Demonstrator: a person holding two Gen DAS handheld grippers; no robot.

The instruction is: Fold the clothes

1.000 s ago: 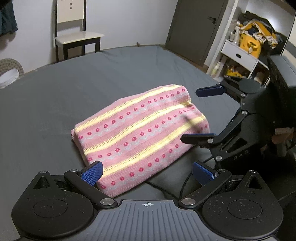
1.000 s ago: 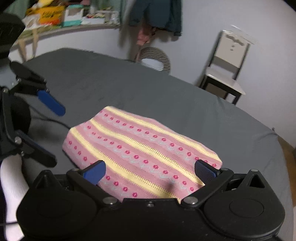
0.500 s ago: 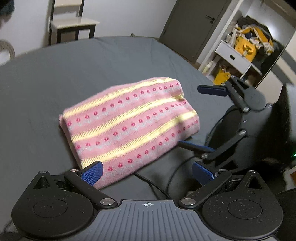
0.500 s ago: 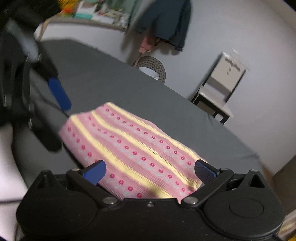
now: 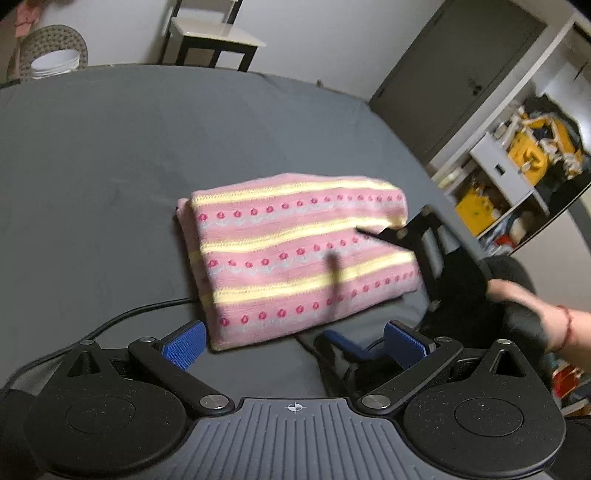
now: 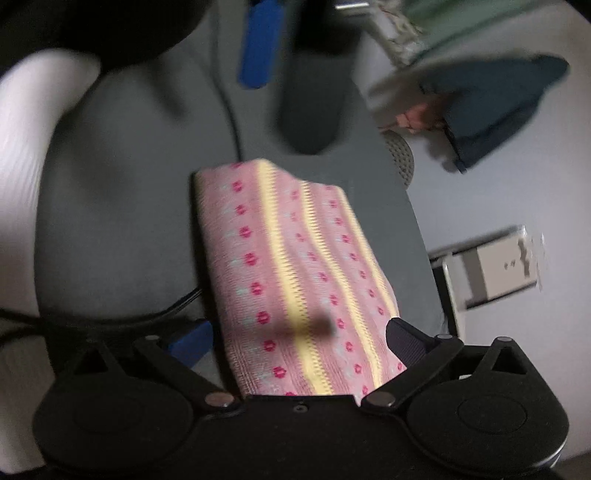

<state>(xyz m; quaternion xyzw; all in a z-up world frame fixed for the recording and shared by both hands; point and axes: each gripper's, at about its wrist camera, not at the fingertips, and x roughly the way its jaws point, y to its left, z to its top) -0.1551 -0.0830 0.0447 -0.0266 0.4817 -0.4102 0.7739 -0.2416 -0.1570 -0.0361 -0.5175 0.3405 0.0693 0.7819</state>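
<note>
A folded pink garment (image 5: pixel 303 258) with yellow stripes and red dots lies on the dark grey sheet (image 5: pixel 129 147). My left gripper (image 5: pixel 295 343) is open just short of the garment's near edge, with nothing between its blue pads. My right gripper (image 5: pixel 343 283) comes in from the right, held by a person's hand (image 5: pixel 532 314). In the right wrist view the garment (image 6: pixel 295 266) runs lengthwise between the wide-open fingers of the right gripper (image 6: pixel 299 345). The left gripper (image 6: pixel 288 74) is a blur beyond the garment's far end.
A black cable (image 5: pixel 110 325) trails across the sheet on the near left. Behind the bed stand a chair (image 5: pixel 210 33) and a wicker basket (image 5: pixel 51 55). A door (image 5: pixel 454 74) and cluttered shelves (image 5: pixel 524 155) are at the right. A white sleeve (image 6: pixel 29 147) fills the left of the right wrist view.
The right gripper has swung round to the garment's short end and now straddles it. The left gripper has shifted, so the garment sits more squarely ahead. The garment stays folded.
</note>
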